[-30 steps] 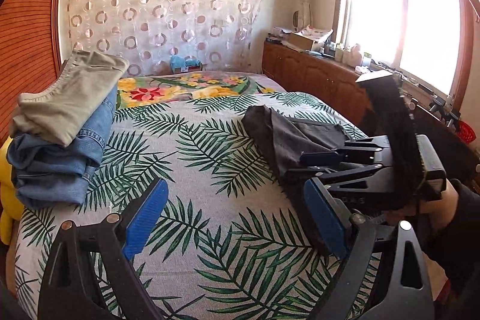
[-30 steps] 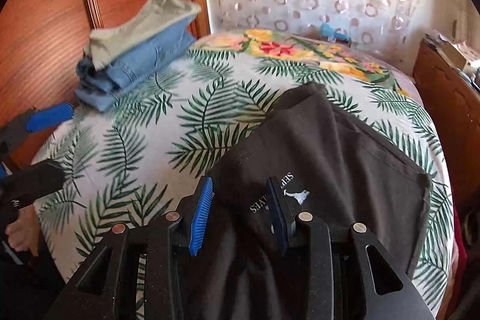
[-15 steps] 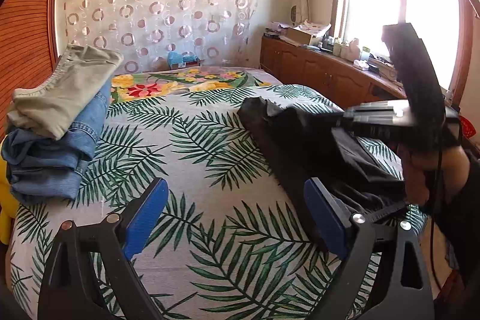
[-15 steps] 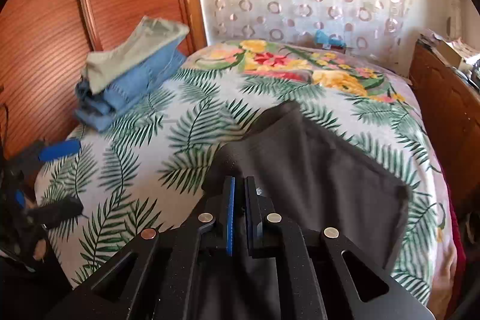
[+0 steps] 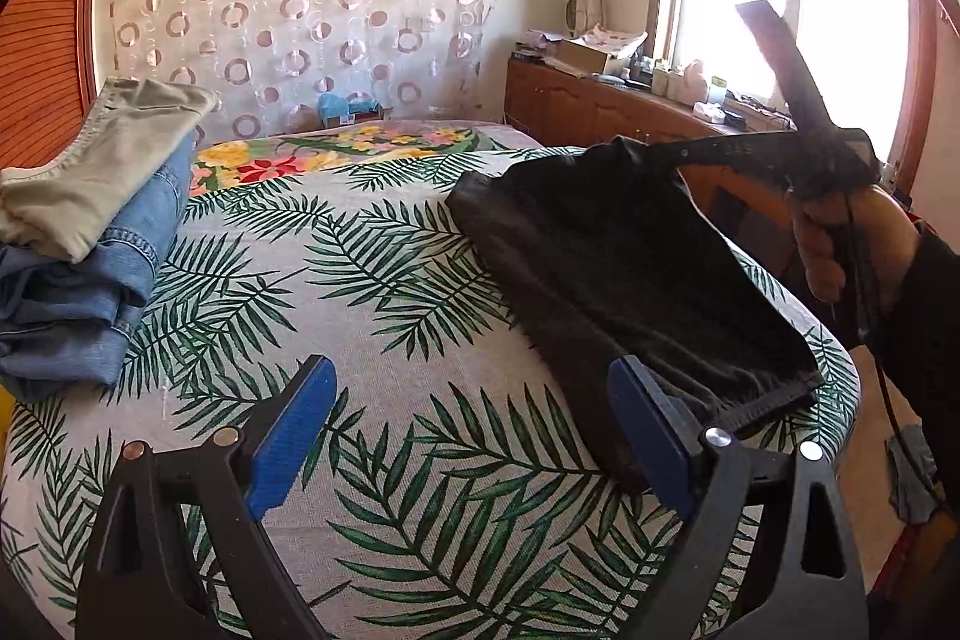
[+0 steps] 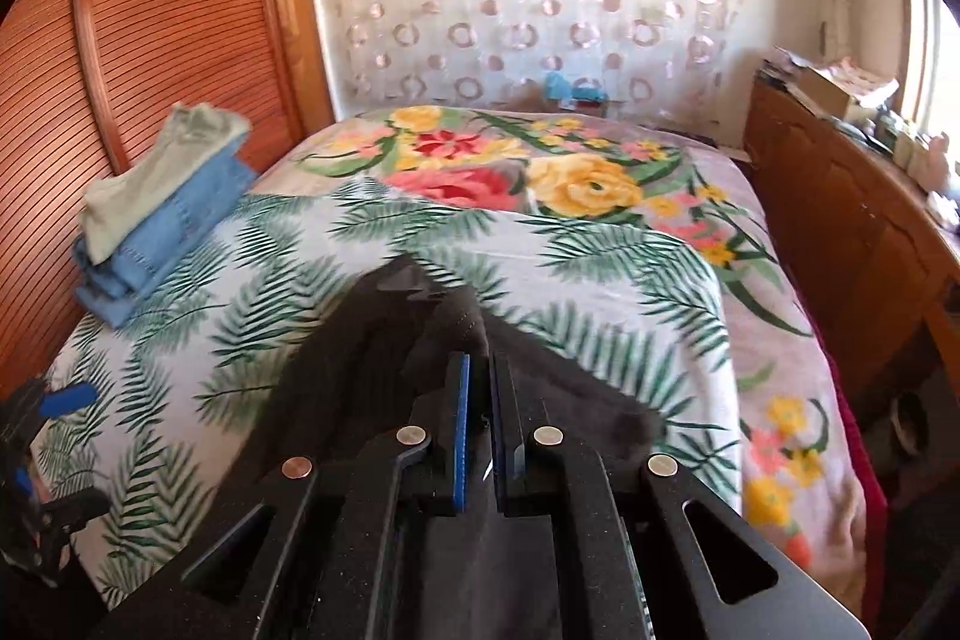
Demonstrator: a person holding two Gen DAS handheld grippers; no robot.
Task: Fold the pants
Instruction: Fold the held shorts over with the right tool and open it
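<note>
While my right hand-held gripper [image 6: 480, 400] is clamped on an edge of the black pants [image 5: 630, 268], that end of the cloth is lifted above the bed [image 5: 372, 292] and the other end lies on the palm-leaf cover near the bed's right edge. Its blue pads [image 6: 461, 430] stand almost together, with the dark fabric pressed between them. In the left wrist view I see my right hand [image 5: 840, 232] around the handle, with the pants hanging from the tool down to the bed. My left hand-held gripper [image 5: 474, 436] has its pads wide apart and nothing between them; it hovers over the bare cover, just beside the low end of the pants. A stack of folded clothes [image 5: 90, 232], beige on blue denim, lies at the far left of the bed.
</note>
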